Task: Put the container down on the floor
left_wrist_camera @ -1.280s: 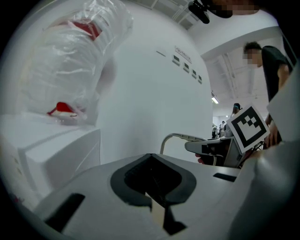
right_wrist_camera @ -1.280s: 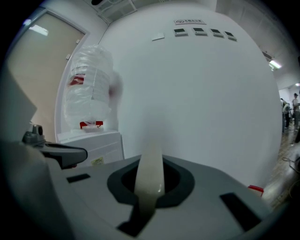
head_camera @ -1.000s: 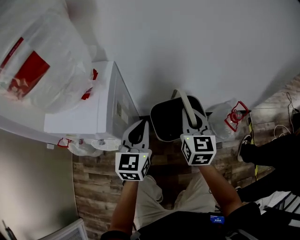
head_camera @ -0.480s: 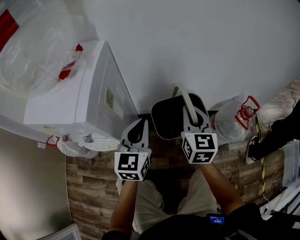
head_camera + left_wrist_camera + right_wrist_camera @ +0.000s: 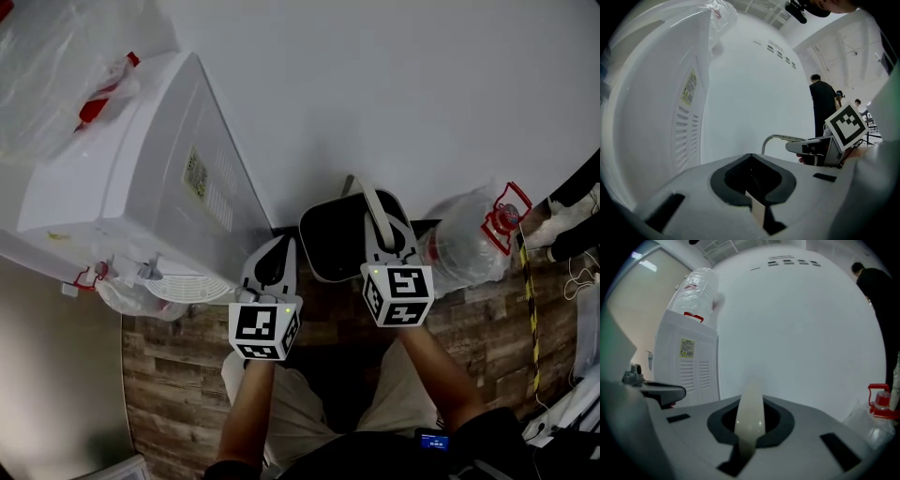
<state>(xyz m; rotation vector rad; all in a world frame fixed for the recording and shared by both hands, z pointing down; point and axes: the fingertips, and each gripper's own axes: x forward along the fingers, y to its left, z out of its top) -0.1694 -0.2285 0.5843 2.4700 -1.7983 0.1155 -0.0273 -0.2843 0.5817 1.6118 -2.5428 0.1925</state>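
Container, a dark bin, is held by its pale handle in the right gripper, whose jaws clamp that handle. It is against the white wall, between the water dispenser and a big water bottle, over the wood floor. The left gripper is closed on nothing.

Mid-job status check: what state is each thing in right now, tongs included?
Container: hanging by its raised handle; floor contact cannot be told.
Right tongs: shut on the handle.
Left tongs: shut, empty.
Water jug: bagged in plastic, red cap on, on the floor.
Dispenser: upright, bagged bottle on top.
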